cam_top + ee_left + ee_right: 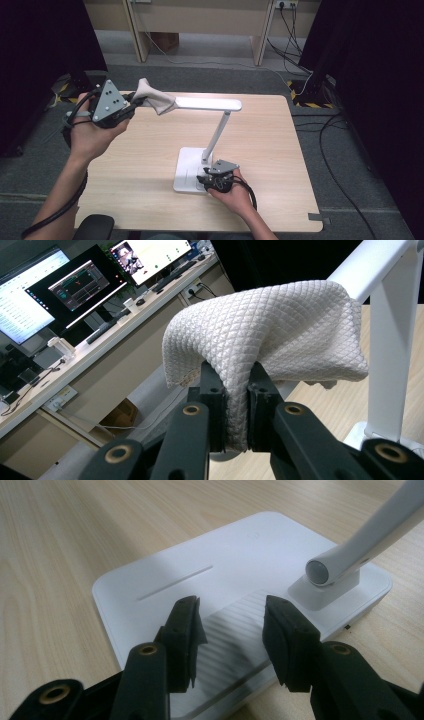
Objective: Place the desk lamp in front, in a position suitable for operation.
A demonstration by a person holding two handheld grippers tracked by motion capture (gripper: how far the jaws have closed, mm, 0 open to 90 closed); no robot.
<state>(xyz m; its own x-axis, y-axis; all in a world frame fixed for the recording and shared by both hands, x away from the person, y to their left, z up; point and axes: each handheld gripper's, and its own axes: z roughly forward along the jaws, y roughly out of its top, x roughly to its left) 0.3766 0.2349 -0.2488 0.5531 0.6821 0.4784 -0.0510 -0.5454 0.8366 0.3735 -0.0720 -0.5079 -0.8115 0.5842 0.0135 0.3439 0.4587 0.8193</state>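
- Nearest the camera, the right claw (230,630) stands spread, empty, over the lamp's base (165,575), apparently to steady the lamp (207,145) on the bench (150,165).
- Up at the lamp's head (210,104), the left claw (235,385) pinches a cloth (270,330) draped there, seemingly for wiping.

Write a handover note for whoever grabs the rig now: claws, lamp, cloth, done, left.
Left claw: shut on the white cloth, which is draped over the free end of the lamp head.
Right claw: open, jaws down on the lamp base, apparently steadying it; nothing gripped.
Lamp stands upright on the table.
Done: cloth brought to the lamp head.
Left: probably wipe along the head; how much is already wiped can't be told.
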